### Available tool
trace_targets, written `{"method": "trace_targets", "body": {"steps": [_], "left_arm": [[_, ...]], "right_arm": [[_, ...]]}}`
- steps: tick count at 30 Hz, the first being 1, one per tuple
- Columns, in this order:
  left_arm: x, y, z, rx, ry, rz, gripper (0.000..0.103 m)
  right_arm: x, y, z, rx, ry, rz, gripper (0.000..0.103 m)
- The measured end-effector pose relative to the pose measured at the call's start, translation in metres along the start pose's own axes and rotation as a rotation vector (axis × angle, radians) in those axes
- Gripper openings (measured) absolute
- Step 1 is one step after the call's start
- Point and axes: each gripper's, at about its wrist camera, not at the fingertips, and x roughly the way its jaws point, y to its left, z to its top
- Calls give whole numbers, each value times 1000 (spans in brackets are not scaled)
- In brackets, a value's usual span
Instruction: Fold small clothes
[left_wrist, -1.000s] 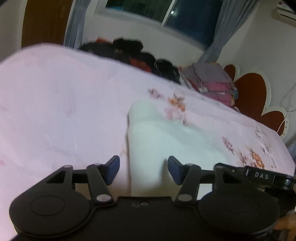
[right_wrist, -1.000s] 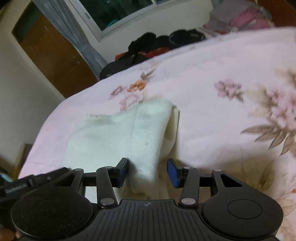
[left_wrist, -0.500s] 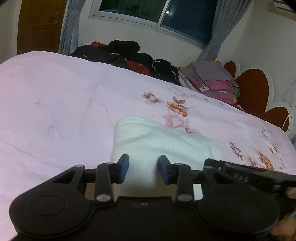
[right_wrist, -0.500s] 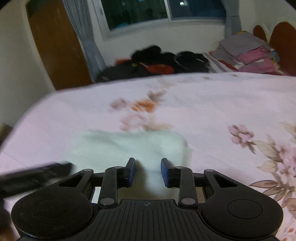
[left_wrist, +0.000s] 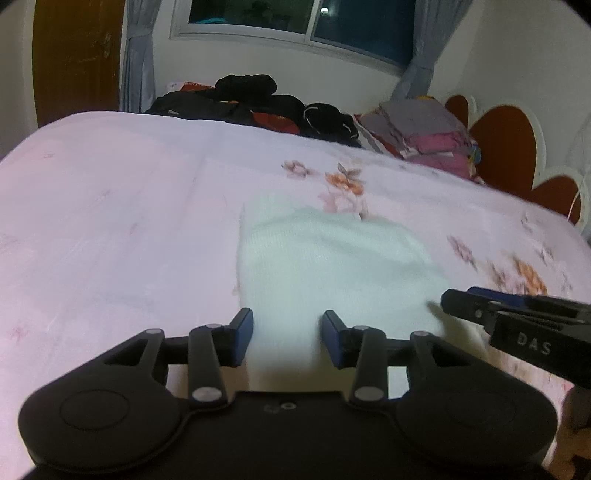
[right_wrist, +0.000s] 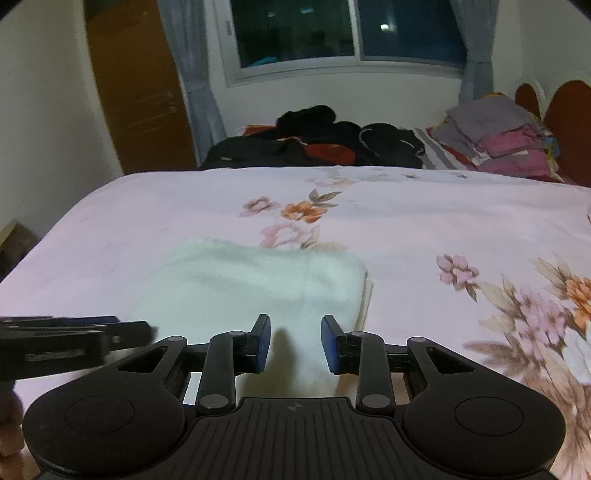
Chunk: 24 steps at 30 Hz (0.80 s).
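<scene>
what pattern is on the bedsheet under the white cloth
Pale pink bedsheet with scattered pink and orange flowers, clearest in the right wrist view.

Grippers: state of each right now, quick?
Left gripper: open, holding nothing, fingers either side of the white garment near its edge.
Right gripper: open, holding nothing, above the same garment.
</scene>
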Motion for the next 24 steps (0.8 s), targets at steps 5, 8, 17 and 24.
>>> {"method": "trace_targets", "body": {"steps": [5,8,17,24], "left_arm": [[-11,-11,-23,10,33,9,41],[-7,-17,-35,45,48,25,42],[-14,-18,-45,48,67,36,57],[-29,-14,-54,32,68,59,81]], "right_arm": [[-19,16,-35,-67,37,-19,31],[-11,16,-54,-111,81,-94,31],[-9,9,-76,-72,102,-166,31],[-10,2,-80,-38,102,-153,31]]}}
